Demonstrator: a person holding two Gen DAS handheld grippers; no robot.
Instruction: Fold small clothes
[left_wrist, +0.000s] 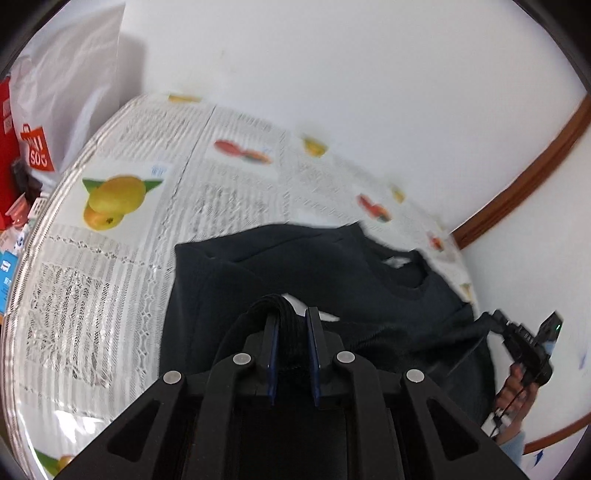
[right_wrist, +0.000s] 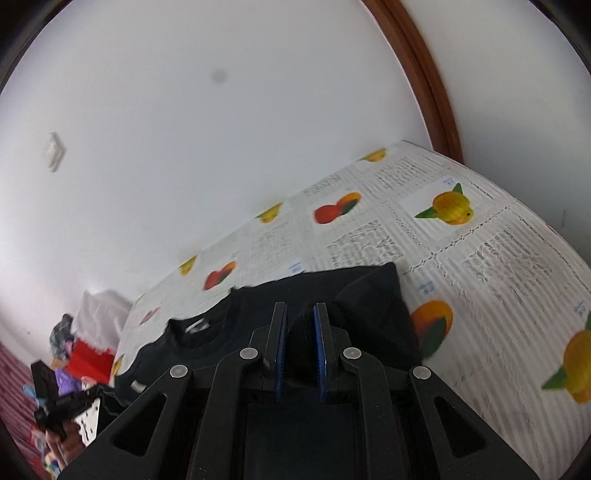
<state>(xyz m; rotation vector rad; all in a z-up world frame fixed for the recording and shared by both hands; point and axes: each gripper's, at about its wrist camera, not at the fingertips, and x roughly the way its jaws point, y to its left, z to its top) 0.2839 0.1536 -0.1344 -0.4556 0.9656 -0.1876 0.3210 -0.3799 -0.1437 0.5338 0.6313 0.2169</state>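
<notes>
A small black shirt (left_wrist: 332, 266) lies on a fruit-print tablecloth (left_wrist: 110, 258), collar with a white label toward the wall. My left gripper (left_wrist: 291, 317) is shut on a bunched black edge of the shirt and holds it up off the table. My right gripper (right_wrist: 300, 314) is shut on another edge of the same shirt (right_wrist: 332, 291), also lifted. The right gripper also shows in the left wrist view (left_wrist: 524, 343) at the shirt's far side; the left gripper shows in the right wrist view (right_wrist: 55, 402), low at the left.
A white wall runs along the back of the table with a brown wooden trim (left_wrist: 535, 173). A white shopping bag with a red logo (left_wrist: 55, 110) and red boxes stand off the table's left end. Cluttered items (right_wrist: 81, 354) lie beyond that end.
</notes>
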